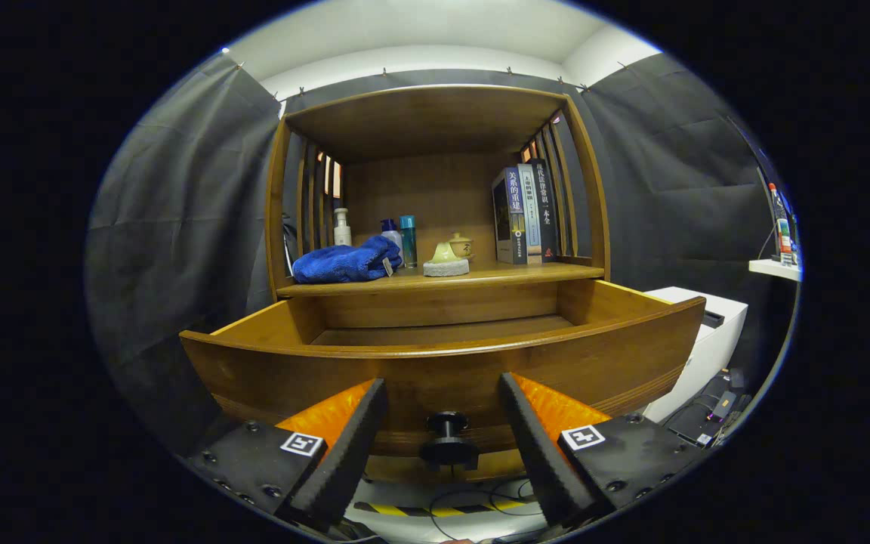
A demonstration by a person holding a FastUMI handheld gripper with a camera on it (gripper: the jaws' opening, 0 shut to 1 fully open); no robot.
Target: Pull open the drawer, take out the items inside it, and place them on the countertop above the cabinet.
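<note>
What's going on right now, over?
Tongs open, straddling black drawer knob, not touching. Brown wooden drawer pulled open. Nothing blocking.

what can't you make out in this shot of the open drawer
- Gripper view: near floor of the open wooden drawer, hidden by its own curved front panel.
- Bottles behind the blue folded towel: lower parts hidden.
- Gripper: jaws open either side of the black round drawer knob, not touching it.

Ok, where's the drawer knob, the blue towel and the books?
drawer knob (448,438): gripper view, on its round cap, between the open fingers.
blue towel (346,261): gripper view, middle of the bundle.
books (526,213): gripper view, on the spines.
</note>
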